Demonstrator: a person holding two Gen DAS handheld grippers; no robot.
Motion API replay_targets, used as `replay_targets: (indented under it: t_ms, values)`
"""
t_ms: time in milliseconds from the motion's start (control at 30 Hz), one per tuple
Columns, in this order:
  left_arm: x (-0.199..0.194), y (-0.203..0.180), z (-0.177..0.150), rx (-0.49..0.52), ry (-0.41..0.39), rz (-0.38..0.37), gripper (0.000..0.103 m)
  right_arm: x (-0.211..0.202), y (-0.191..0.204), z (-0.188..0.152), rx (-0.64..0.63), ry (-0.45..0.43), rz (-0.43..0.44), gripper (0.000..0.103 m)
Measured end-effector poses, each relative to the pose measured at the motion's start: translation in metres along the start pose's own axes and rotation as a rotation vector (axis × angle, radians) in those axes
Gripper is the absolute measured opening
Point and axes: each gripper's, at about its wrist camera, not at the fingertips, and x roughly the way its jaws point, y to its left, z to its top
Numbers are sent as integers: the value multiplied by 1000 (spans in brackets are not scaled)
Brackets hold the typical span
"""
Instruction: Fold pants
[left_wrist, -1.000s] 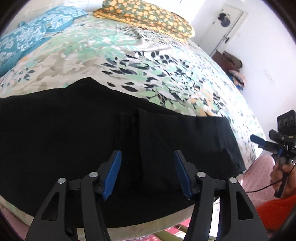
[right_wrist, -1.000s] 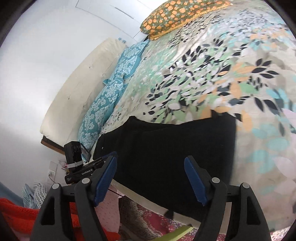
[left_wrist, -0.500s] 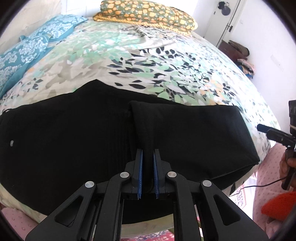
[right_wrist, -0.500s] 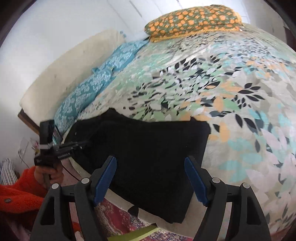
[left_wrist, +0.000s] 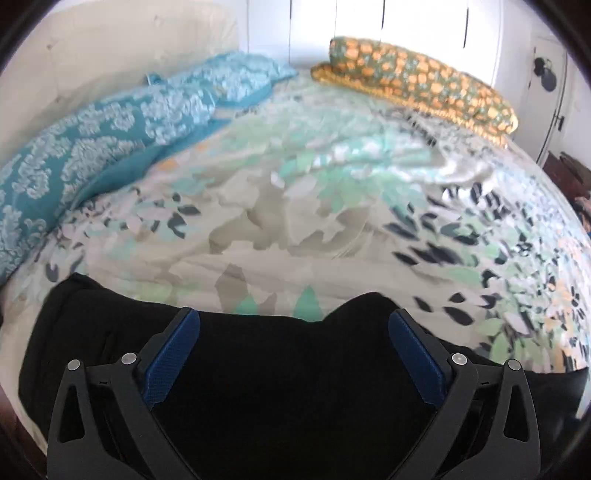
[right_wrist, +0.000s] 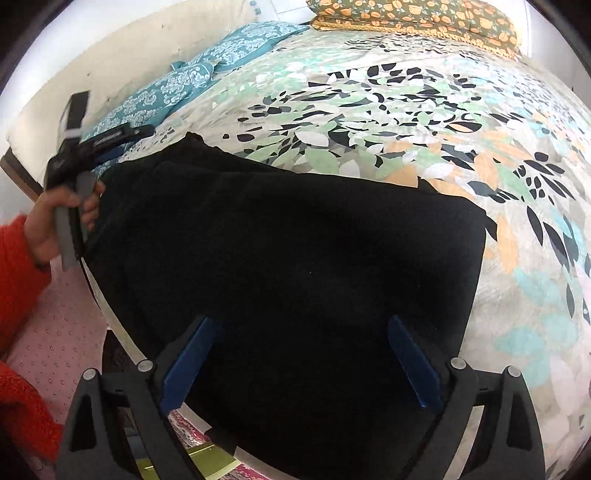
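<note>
Matt black cloth pants (right_wrist: 288, 258) lie under the tongs; beyond them, a smooth leaf-printed cotton bedspread (right_wrist: 406, 110).

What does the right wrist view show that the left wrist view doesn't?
Right wrist only: the person's hand in a fuzzy red sleeve holding the left gripper, the pants' right-hand edge, and the bed's near edge over a pink dotted mat.

Left wrist only: white cupboard doors behind the bed and a dark object on the door.

Both: black folded pants, leaf-print bedspread, teal patterned pillow, orange-flowered pillow. Each view's own jaws stand wide open above the pants, just opened.
</note>
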Motion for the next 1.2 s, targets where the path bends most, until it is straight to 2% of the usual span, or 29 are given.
replay_targets:
  t_ms: [33, 67, 133, 267, 400, 1200]
  values:
    - [21, 4, -1, 8, 79, 36, 102, 1, 4, -1, -16, 2, -18, 99]
    - [35, 5, -7, 37, 112, 50, 103, 2, 6, -2, -26, 0, -32, 99]
    - [30, 0, -18, 91, 31, 64, 103, 2, 6, -3, -23, -2, -39, 100]
    - [29, 1, -18, 105, 39, 81, 103, 1, 2, -2, -4, -9, -12, 102]
    - [29, -5, -19, 106, 40, 84, 103, 3, 7, -2, -24, -10, -40, 103]
    - [35, -8, -13, 103, 42, 83, 103, 2, 7, -4, -42, -30, -34, 103]
